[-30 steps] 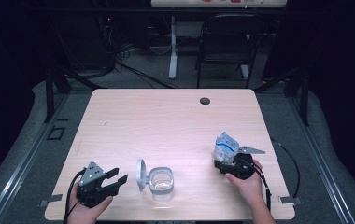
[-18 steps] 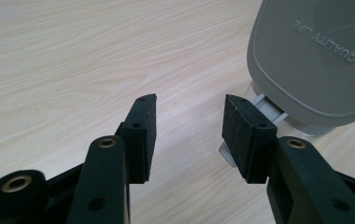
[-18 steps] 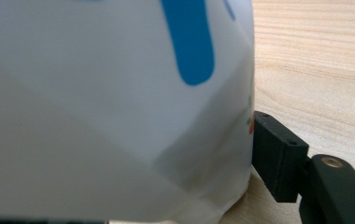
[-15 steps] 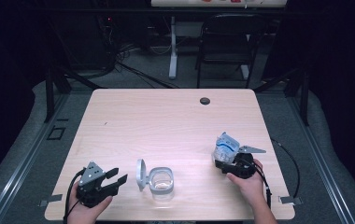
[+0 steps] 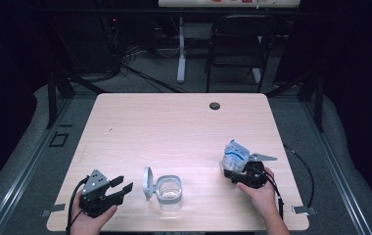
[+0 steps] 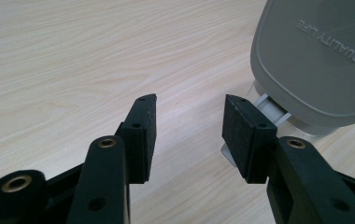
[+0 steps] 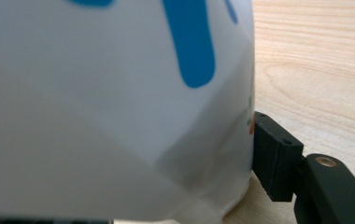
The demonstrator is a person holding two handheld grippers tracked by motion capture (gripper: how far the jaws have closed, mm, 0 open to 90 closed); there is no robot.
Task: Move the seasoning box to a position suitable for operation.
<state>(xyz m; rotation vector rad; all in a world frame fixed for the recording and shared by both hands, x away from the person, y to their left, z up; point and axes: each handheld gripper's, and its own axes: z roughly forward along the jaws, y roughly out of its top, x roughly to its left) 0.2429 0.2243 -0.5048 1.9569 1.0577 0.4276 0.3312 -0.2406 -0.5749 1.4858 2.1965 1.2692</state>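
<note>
Nearest, at seven o'clock by the table's front edge, left gripper (image 5: 120, 188) rests with jaws apart and empty, just short of the clear container (image 5: 168, 192) with its raised grey lid (image 6: 320, 56). Right gripper (image 5: 232, 172), five o'clock, has just been closing; pads press the white-and-blue pouch (image 5: 235, 155). Bare table (image 5: 174, 122) beyond, toward twelve.

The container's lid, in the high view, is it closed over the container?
No. The lid stands open, upright at the left side of the clear container, whose top is uncovered.

Matt pale wood table (image 5: 174, 127); clear glossy container (image 5: 168, 191); smooth grey plastic lid (image 6: 320, 56).
</note>
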